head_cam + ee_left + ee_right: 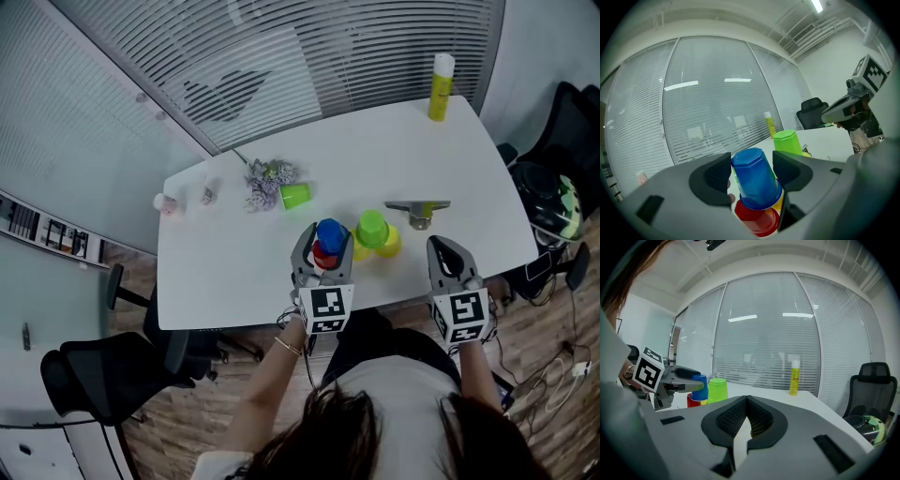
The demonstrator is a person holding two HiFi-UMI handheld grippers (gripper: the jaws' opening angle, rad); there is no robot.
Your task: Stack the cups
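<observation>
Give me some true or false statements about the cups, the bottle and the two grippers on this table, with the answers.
The blue cup is between the left gripper's jaws. True.
The right gripper is wide open. False: its jaws are together, with nothing between them.
A green cup sits upside down on a yellow cup. True.
The yellow bottle lies on its side. False: it stands upright near the table's far edge.
</observation>
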